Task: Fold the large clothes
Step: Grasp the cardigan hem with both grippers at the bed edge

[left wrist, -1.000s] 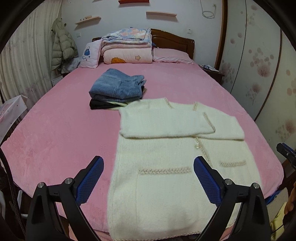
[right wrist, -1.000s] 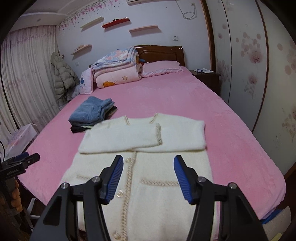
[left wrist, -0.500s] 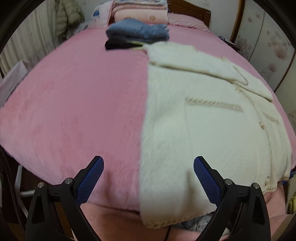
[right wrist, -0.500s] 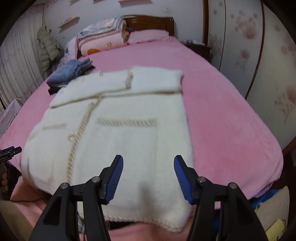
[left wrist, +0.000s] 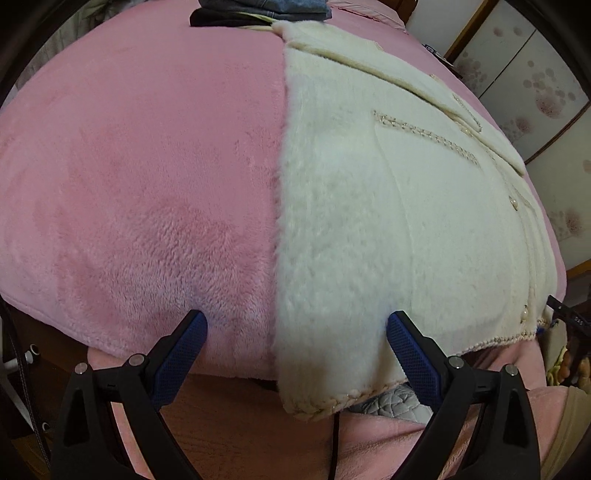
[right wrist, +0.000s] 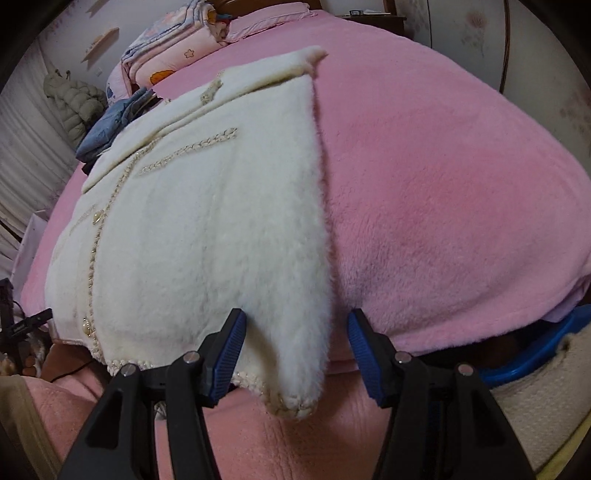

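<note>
Left wrist view shows the left gripper (left wrist: 293,326) with jaws wide over the hem corner of the cream fleece cardigan (left wrist: 388,206) spread on the pink bed (left wrist: 129,166), the right gripper (right wrist: 293,326) likewise agape at the other corner; soft, thick and floppy, best pinched at those corners.

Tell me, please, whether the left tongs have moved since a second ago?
Yes. The left tongs have dropped down and forward to the near hem of the white cardigan, which now fills the view, open astride its left bottom corner; the folded jeans have slid to the top edge.
</note>
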